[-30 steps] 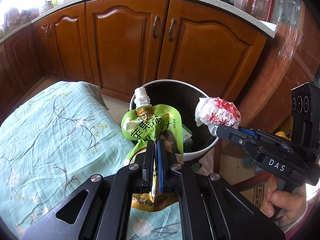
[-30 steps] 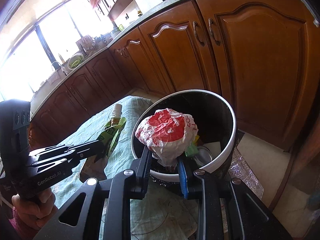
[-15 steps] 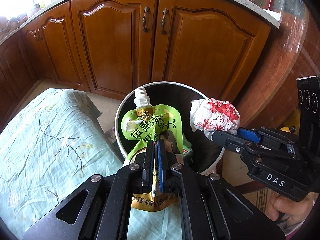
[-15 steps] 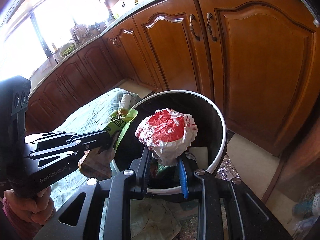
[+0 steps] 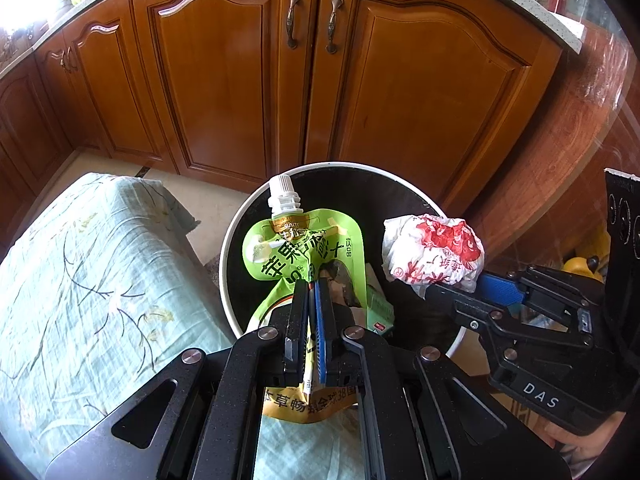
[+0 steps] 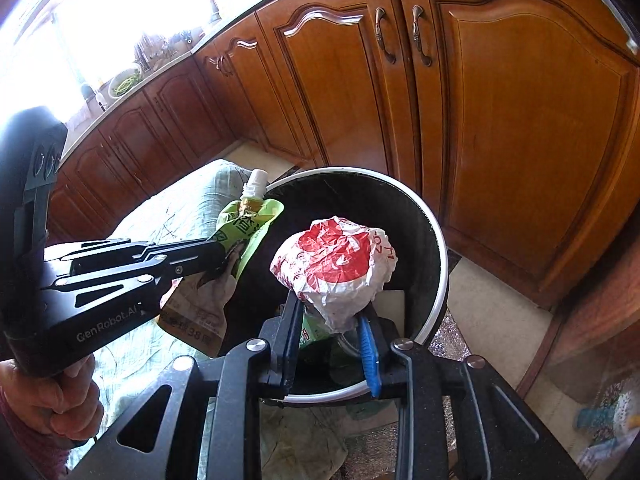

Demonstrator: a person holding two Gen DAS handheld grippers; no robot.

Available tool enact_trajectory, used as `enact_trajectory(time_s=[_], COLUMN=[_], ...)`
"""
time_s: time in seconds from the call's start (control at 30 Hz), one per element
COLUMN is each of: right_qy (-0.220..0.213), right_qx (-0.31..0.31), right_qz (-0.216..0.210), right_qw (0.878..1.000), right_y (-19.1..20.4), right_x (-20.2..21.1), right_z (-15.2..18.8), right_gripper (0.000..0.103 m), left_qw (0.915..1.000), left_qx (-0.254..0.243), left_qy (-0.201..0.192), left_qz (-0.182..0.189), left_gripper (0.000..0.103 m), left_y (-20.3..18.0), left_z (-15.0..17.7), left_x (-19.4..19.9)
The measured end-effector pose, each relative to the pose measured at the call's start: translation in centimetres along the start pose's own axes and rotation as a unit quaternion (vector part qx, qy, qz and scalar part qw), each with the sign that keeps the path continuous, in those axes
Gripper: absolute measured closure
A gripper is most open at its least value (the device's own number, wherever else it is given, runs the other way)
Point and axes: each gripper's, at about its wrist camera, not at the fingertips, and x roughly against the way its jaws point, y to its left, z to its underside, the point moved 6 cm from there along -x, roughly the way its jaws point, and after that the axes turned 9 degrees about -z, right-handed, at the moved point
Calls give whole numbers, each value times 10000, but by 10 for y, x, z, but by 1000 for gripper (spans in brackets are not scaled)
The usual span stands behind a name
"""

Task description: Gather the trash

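We've got the left gripper (image 5: 312, 286) clamped tight on the green pouch (image 5: 304, 248) and the right gripper (image 6: 330, 312), jaws just easing apart, still cradling the crumpled wrapper (image 6: 334, 264), both hovering over the bin (image 6: 438, 280), so let's release squarely above the middle.

Light source: daylight from the blown-out window (image 6: 80, 20) at upper left, detail lost there.
Glare: pale sheen is seen on the glossy brown wooden cabinet doors (image 5: 224, 80).
Shadow: the round black white-rimmed bin (image 6: 436, 248) interior is left dark.
Distortion: strong fisheye bending, black vignette at corners.
Focus: sharp centrally, softened at edges.
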Motion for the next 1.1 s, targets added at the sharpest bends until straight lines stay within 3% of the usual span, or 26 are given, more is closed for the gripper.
enact_trajectory(time_s=[0.17,0.2,0.27,0.33,0.43,0.53,0.7,1.1], right_qy=[20,4,-34,-100,-175,-313,-731,-1617], right_qx=[-13,-37,-127,-195,-283,-303,-504,-703], right_qz=[25,25,-20,-44,-133,-212,-396,-652], right_qw=[10000,10000,9999,9998,9994,9988,9953,9822], right_y=[-3,-3,-5,-7,-6,-3,7,58], right_x=[-1,0,2,6,11,18,33,70], right_z=[-2,-1,0,0,1,5,20,68], right_gripper=[71,65,57,57,54,44,20,3], left_qw=[9999,9999,9999,9999,9998,9995,9968,9809], left_qx=[14,18,56,70,77,197,692,1685], left_qy=[94,115,101,-11,-158,-241,-380,-969], left_qz=[67,81,91,77,6,13,125,47], left_gripper=[98,97,82,67,63,59,51,27], left_y=[-1,-1,0,3,7,16,42,84], left_z=[-1,-1,-1,-1,1,9,36,112], left_x=[-3,-3,0,5,16,24,42,97])
